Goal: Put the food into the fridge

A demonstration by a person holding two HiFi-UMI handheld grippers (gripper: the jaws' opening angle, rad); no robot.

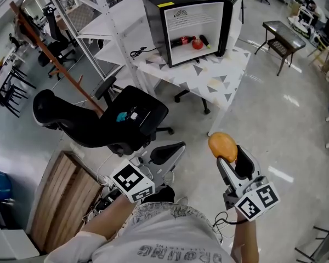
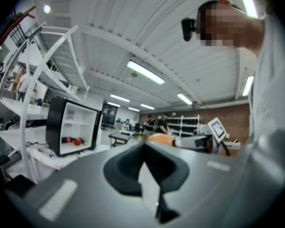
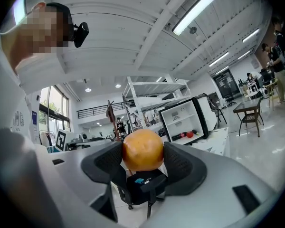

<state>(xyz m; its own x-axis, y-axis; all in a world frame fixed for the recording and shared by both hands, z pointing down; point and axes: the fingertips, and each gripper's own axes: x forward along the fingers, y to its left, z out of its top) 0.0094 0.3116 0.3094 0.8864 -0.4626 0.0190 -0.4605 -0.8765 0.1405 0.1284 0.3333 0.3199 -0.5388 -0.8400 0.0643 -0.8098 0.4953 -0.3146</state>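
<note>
the right gripper (image 3: 142,161) is clamping an orange fruit (image 3: 142,149) between its pads, well short of the fridge (image 1: 189,23). the fruit seems nearly round, showing no clear long axis. the left gripper (image 2: 143,151) is holding its jaws pressed together, empty. farther off, the fridge is standing open, with red food (image 1: 197,44) lying inside.

Floor (image 1: 285,108): glossy grey, w/ light reflections. Ctr: white table (image 1: 208,81), grey triangle pattern. Left: black office chair (image 1: 98,122), white rack (image 1: 88,15); wooden panel (image 1: 60,201) lower left. Right: dark side table (image 1: 285,37). Ceiling (image 2: 133,32): white, w/ strip lights (image 2: 147,72). Brick wall (image 2: 228,115) at rear.
</note>
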